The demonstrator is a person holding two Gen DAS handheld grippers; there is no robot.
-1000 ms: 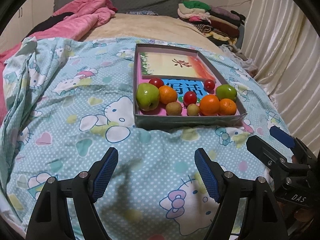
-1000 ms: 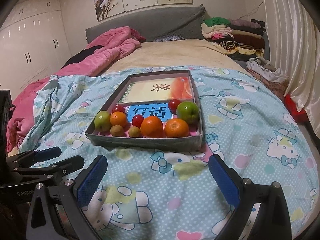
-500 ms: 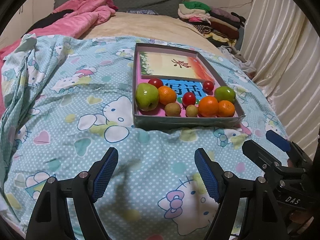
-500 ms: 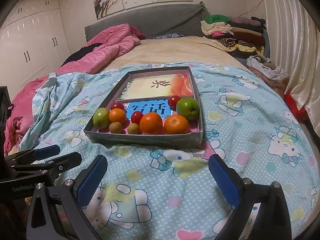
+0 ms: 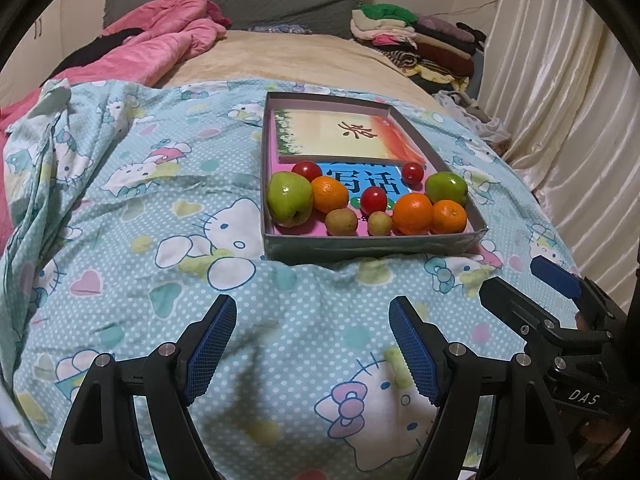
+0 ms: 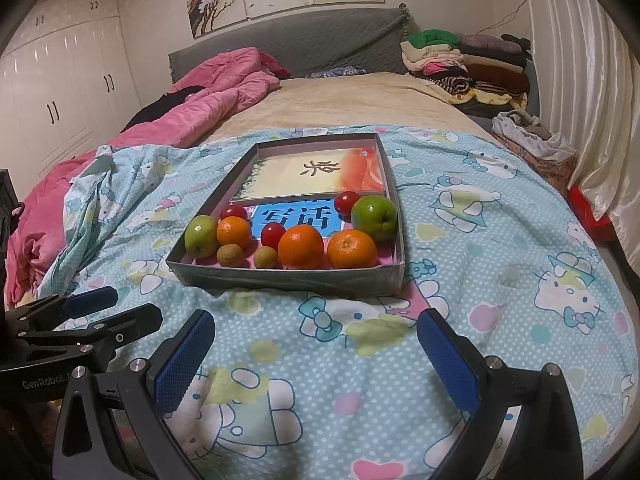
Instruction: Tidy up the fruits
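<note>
All the fruit lies inside the shallow grey box (image 5: 372, 246) that sits on the cartoon-cat bedspread (image 5: 168, 240), gathered in the box's near end. Taking the blue card (image 5: 362, 182) on the box floor as the mark: a green apple (image 5: 289, 199), a cherry tomato (image 5: 306, 171) and a mandarin (image 5: 329, 194) lie to its left; another cherry tomato (image 5: 412, 172) and a second green apple (image 5: 445, 189) to its right; a third tomato (image 5: 373, 199) rests on its near edge; and two kiwis (image 5: 341, 221), a big orange (image 5: 413, 213) and a small orange (image 5: 449, 216) line up in front of it, against the near wall.

No fruit lies out on the bedspread, so gathering looks done. Kinds are still mingled, though: apples at opposite ends, tomatoes scattered. That fits either a finished tidy-up into the box or a sort by kind with work left; the pictures cannot settle which.

The left claw (image 5: 312, 354) and right claw (image 6: 316, 362) both hover over the bedspread short of the box, jaws spread wide and holding nothing.
</note>
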